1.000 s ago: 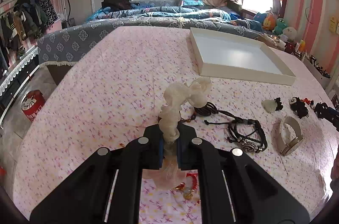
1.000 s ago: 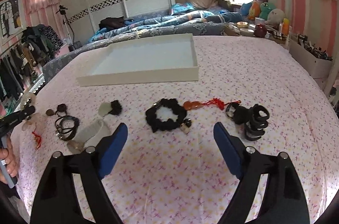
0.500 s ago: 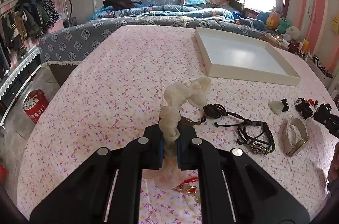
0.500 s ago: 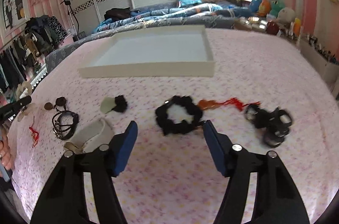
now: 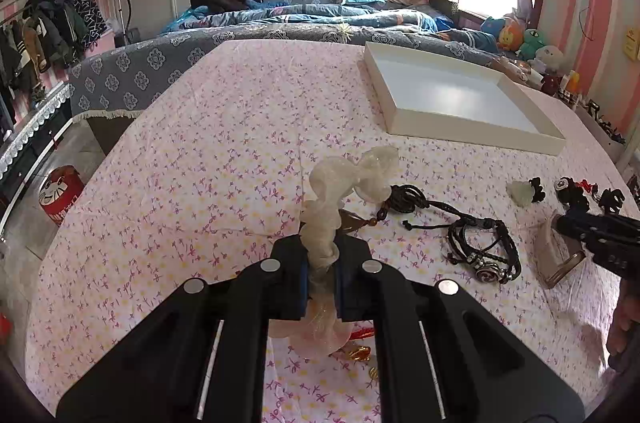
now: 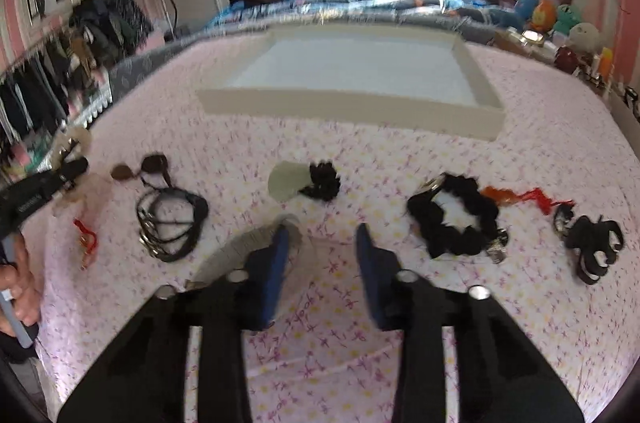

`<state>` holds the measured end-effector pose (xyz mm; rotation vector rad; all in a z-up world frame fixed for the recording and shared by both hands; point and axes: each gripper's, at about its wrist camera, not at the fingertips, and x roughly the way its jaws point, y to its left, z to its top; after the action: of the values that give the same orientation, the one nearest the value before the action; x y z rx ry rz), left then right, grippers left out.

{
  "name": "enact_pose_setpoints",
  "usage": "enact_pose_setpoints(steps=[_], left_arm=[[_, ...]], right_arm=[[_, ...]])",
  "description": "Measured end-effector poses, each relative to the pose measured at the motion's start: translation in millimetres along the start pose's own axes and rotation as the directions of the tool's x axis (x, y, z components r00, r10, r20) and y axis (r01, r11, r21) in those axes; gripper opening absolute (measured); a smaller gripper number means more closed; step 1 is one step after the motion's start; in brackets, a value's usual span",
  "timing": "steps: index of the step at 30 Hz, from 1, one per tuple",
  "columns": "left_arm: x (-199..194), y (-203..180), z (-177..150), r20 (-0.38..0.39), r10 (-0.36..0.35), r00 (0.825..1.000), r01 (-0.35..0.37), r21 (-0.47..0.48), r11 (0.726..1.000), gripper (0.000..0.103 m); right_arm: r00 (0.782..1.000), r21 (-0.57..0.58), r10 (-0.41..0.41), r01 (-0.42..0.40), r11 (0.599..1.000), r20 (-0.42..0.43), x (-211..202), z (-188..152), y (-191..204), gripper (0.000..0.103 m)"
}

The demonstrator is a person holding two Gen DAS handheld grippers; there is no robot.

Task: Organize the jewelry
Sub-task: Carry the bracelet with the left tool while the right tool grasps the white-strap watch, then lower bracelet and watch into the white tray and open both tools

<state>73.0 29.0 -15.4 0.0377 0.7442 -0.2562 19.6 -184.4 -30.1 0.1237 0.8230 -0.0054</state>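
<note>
My left gripper (image 5: 320, 265) is shut on the neck of a sheer cream pouch (image 5: 340, 183), whose top stands up above the fingers over the flowered cloth. My right gripper (image 6: 322, 247) hangs low over the cloth with its jaws closing. Its left finger (image 6: 274, 257) overlaps a pale wide cuff bracelet (image 6: 236, 251); blur hides whether the pads touch it. In the left wrist view the right gripper's tip (image 5: 568, 223) sits at that cuff (image 5: 556, 263). The shallow white tray (image 6: 352, 105) lies beyond.
On the cloth lie a black cord bracelet (image 6: 172, 219), a pale green pendant with black tassel (image 6: 288, 179), a black ruffled bracelet (image 6: 456, 219), an orange pendant on red cord (image 6: 516, 197), black rings (image 6: 592, 243) and a red-corded charm (image 6: 86, 239). A bed stands behind the table.
My right gripper has swung left from the black ruffled bracelet to the pale cuff and dropped slightly, and its jaws have narrowed a lot. The left gripper keeps still with the pouch.
</note>
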Motion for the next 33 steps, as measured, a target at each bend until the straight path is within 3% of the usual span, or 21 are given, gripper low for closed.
enact_pose_setpoints(steps=[3, 5, 8, 12, 23, 33], left_arm=[[1, 0, -1, -0.004, -0.006, 1.000, 0.006, 0.000, 1.000, 0.007], [2, -1, -2, -0.008, -0.012, 1.000, 0.012, 0.003, 1.000, 0.007], [3, -4, -1, -0.014, -0.020, 1.000, 0.020, 0.008, 1.000, 0.007], [-3, -9, 3, -0.008, -0.008, 1.000, 0.008, 0.020, 1.000, 0.007], [-20, -40, 30, 0.064, 0.002, 0.998, -0.006, 0.064, 0.998, 0.007], [-21, -94, 87, 0.148, -0.047, 0.988, 0.027, 0.136, 0.990, 0.007]], right_arm=[[0.999, 0.016, 0.016, -0.016, 1.000, -0.032, 7, -1, -3, 0.020], [0.997, 0.033, 0.063, -0.061, 0.998, -0.044, 10, -2, -5, 0.008], [0.996, 0.046, 0.081, -0.079, 0.996, -0.040, 9, -4, -7, 0.003], [0.995, 0.077, 0.099, -0.098, 0.992, -0.014, 2, -5, -14, 0.003], [0.992, 0.101, 0.010, -0.023, 0.995, 0.125, -33, 22, -59, 0.004], [0.976, 0.075, -0.016, -0.001, 0.997, 0.218, -64, 64, -81, 0.004]])
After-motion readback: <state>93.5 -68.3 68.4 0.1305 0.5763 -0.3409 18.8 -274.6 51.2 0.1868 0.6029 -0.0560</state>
